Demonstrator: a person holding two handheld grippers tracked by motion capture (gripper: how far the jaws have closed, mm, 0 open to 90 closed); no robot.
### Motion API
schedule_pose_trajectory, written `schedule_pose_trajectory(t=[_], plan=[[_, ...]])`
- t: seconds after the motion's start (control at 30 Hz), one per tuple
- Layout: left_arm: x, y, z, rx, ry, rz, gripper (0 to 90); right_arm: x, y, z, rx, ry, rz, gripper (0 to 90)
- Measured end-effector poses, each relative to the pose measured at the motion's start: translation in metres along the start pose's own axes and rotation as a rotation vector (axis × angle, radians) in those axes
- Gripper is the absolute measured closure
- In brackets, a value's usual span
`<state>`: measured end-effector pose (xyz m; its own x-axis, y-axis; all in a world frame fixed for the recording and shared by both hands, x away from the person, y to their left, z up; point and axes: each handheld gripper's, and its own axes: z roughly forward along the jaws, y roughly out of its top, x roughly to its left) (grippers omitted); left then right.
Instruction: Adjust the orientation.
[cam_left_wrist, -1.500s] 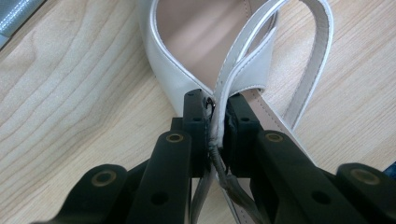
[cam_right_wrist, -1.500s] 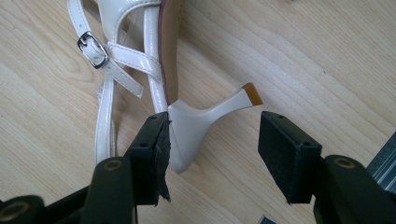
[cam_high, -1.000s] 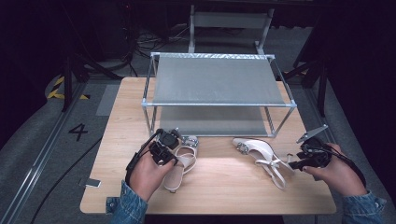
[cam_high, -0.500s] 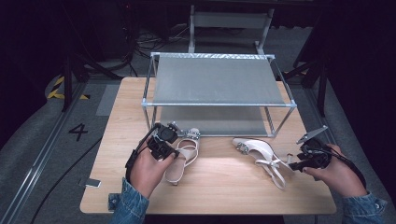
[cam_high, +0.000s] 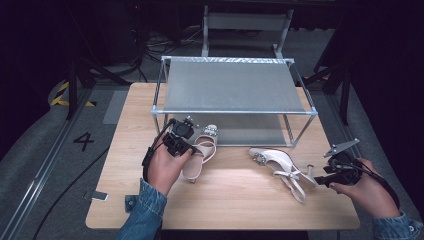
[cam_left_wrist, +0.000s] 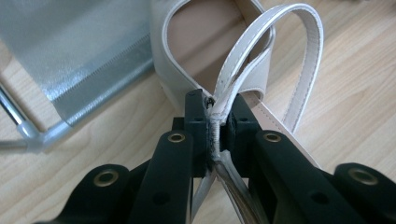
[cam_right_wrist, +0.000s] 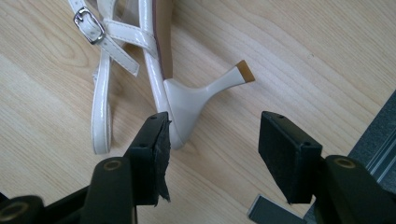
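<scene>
My left gripper (cam_high: 191, 148) is shut on the ankle strap (cam_left_wrist: 261, 42) of a white slingback sandal (cam_high: 204, 150). The sandal's jewelled toe points at the lower shelf (cam_high: 250, 132) of the metal rack (cam_high: 235, 85). In the left gripper view the jaws (cam_left_wrist: 215, 116) pinch the strap where it meets the heel cup. A second white sandal (cam_high: 277, 160) lies on its side at the right of the table. My right gripper (cam_high: 320, 180) stands open just behind its heel (cam_right_wrist: 219, 81), left pad (cam_right_wrist: 156, 140) close beside the heel base, nothing held.
The wooden table (cam_high: 230, 205) has bare room along its front. The two-tier rack takes up the far half. A small flat device (cam_high: 100, 196) lies at the table's front left corner. Grey floor with a painted 4 (cam_high: 84, 141) lies to the left.
My left hand has carried the sandal by its strap away from me, toward the rack's lower shelf. The right hand and the other sandal have stayed where they were.
</scene>
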<state>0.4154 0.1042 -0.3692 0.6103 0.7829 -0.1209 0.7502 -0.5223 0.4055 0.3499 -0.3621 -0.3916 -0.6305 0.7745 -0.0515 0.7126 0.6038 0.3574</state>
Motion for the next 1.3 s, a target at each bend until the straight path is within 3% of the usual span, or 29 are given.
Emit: schedule_pose_trajectory(t=[0.23,0.43,0.97,1.23,1.3], plan=[[0.005,0.015,0.009,-0.005,0.004,-0.023,82.2,-0.001,-0.010,-0.003,-0.006,-0.011,0.016,45.3],[0.004,0.025,0.011,-0.035,0.018,-0.013,82.1,-0.001,-0.019,-0.009,-0.020,-0.029,0.032,45.4],[-0.004,0.030,0.023,-0.127,0.113,-0.024,81.9,0.002,-0.021,-0.011,-0.026,-0.039,0.019,45.4],[-0.013,0.029,0.031,-0.174,0.210,-0.059,79.5,0.005,-0.021,-0.015,-0.039,-0.053,0.008,45.4],[-0.016,0.029,0.033,-0.167,0.235,-0.043,78.3,0.006,-0.021,-0.015,-0.039,-0.055,0.004,45.4]])
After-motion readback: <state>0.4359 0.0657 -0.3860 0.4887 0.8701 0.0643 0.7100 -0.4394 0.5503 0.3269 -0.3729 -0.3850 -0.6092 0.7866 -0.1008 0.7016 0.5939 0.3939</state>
